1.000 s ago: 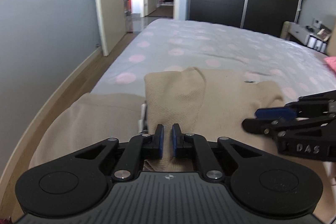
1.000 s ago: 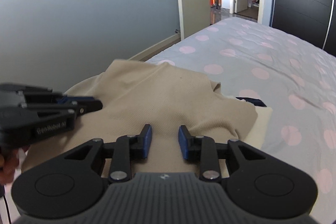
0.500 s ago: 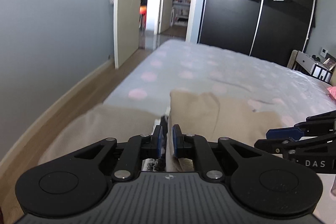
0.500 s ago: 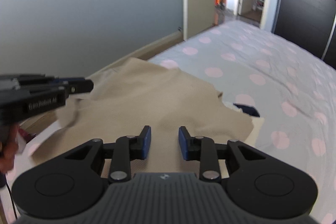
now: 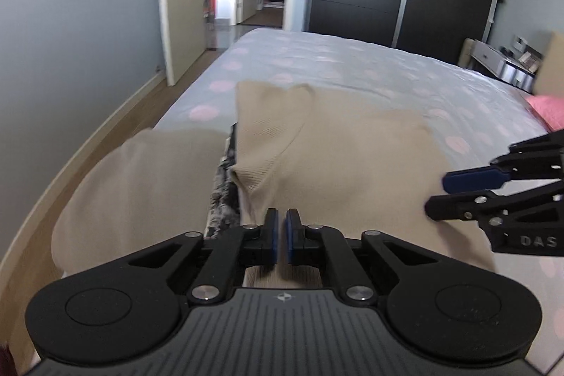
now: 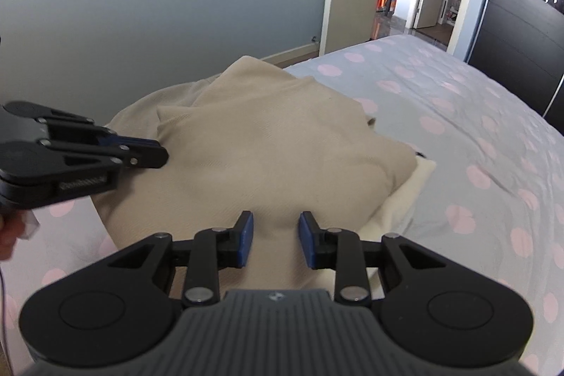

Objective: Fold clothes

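Observation:
A beige knit garment (image 5: 335,157) lies partly folded on the bed, with a folded flap on top; it also shows in the right wrist view (image 6: 268,147). My left gripper (image 5: 281,236) is nearly shut just above the garment's near edge, with a thin gap between the pads and no cloth visibly pinched. It appears at the left of the right wrist view (image 6: 148,152). My right gripper (image 6: 275,236) is open and empty over the garment's near edge, and shows at the right of the left wrist view (image 5: 454,196).
The bed has a grey cover with pink dots (image 5: 352,66). A cream item (image 6: 405,192) lies under the garment. A dark patterned cloth (image 5: 222,196) peeks out beside it. A pink item (image 5: 546,111) lies far right. A wooden floor and a grey wall are left of the bed.
The left gripper came down and forward over the garment, and a flap now lies folded over. The right gripper rose a little and stayed open.

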Demonstrator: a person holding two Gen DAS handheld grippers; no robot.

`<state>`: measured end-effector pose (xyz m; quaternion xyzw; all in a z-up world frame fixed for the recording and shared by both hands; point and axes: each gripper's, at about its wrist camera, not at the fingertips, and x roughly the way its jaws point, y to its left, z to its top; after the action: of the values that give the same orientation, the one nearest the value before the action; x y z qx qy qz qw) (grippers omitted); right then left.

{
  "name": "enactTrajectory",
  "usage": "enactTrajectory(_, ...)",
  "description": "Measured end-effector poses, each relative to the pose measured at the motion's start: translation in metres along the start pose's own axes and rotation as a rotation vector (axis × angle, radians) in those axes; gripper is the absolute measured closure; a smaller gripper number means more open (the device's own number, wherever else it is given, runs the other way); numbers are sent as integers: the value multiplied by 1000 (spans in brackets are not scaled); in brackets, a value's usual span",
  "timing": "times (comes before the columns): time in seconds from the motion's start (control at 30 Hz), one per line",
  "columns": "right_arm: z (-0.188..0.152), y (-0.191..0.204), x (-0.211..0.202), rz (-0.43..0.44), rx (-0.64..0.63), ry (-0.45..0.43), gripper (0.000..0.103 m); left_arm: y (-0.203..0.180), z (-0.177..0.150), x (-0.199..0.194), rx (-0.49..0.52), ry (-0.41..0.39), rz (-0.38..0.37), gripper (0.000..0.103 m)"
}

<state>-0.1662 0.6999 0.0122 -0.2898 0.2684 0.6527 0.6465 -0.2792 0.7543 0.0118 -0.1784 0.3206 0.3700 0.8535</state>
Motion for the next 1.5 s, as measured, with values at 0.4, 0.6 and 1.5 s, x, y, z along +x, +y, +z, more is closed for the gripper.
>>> enactTrajectory(0.4,-8,0,-27,10,56,-20,59,-1,-7,-38,-72,-63,-13,94)
enactTrajectory(0.6,-22,-11,-81,28,132,-64,49,-32,-7,-100,-83,-127,-13,48)
enactTrajectory(1.5,-128,47,-226,-119,224,-191,21,-121,-91,-203,-243,-217,198,26)
